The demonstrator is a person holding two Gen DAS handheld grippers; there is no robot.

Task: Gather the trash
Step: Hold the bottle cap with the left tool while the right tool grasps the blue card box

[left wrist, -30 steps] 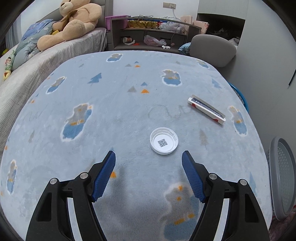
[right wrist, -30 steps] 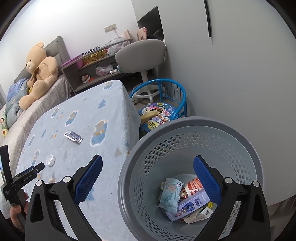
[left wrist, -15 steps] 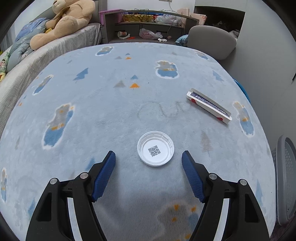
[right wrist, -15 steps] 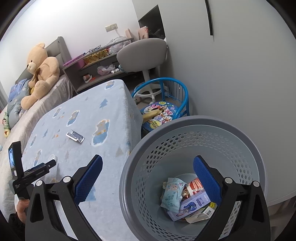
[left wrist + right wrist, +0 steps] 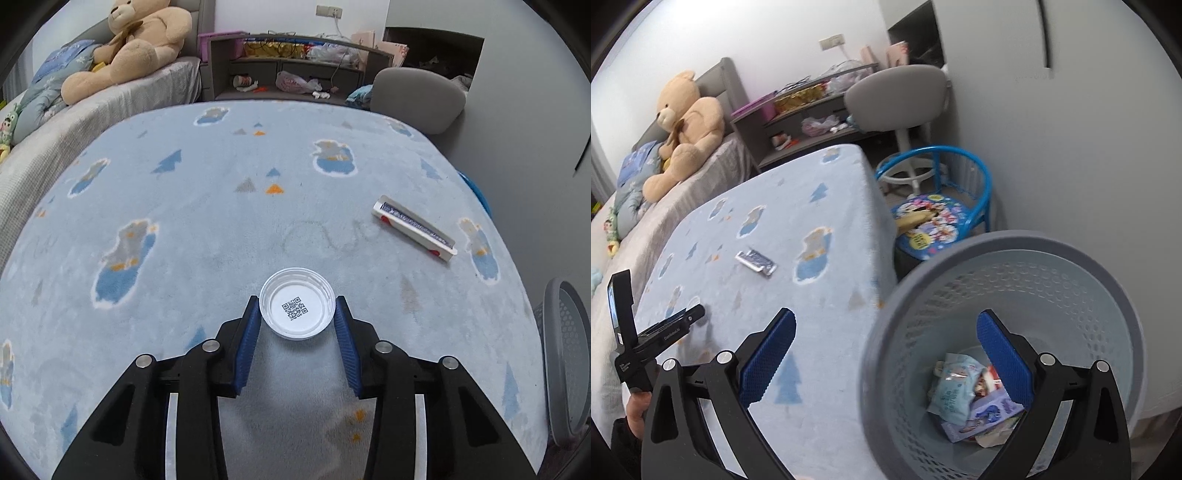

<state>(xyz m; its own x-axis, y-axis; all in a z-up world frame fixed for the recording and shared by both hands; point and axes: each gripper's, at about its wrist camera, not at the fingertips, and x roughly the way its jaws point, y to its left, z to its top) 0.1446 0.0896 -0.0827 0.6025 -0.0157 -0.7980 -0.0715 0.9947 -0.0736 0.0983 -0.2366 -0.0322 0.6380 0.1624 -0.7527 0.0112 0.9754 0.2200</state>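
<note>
In the left wrist view our left gripper (image 5: 297, 308) sits low in the centre of the frame, its blue ribbed fingers (image 5: 246, 338) closed in against both sides of a round white plastic lid (image 5: 297, 308) with a QR code printed on its inner face. The lid lies open side up on the pale blue fleece blanket (image 5: 207, 229) patterned with bears and small trees. To the right of centre, well apart from the lid, a long flat white wrapper with red dots and a blue printed strip (image 5: 414, 228) lies slanted on the same blanket. At the far right edge we see part of the grey perforated plastic waste basket (image 5: 565, 354).

In the right wrist view our right gripper (image 5: 886, 363) is spread wide with nothing between its fingers. It hangs over the rim of the grey basket (image 5: 1008, 251), which fills the lower right of the frame and holds several crumpled snack packets (image 5: 964, 402). The wrapper (image 5: 755, 263) shows left of centre on the blanket (image 5: 820, 206), and the left gripper (image 5: 690, 315) reaches in at the lower left edge. A tan teddy bear (image 5: 683, 125) sits on the bed in the upper left, and a blue child's chair (image 5: 938, 206) stands right of the blanket's edge.
</note>
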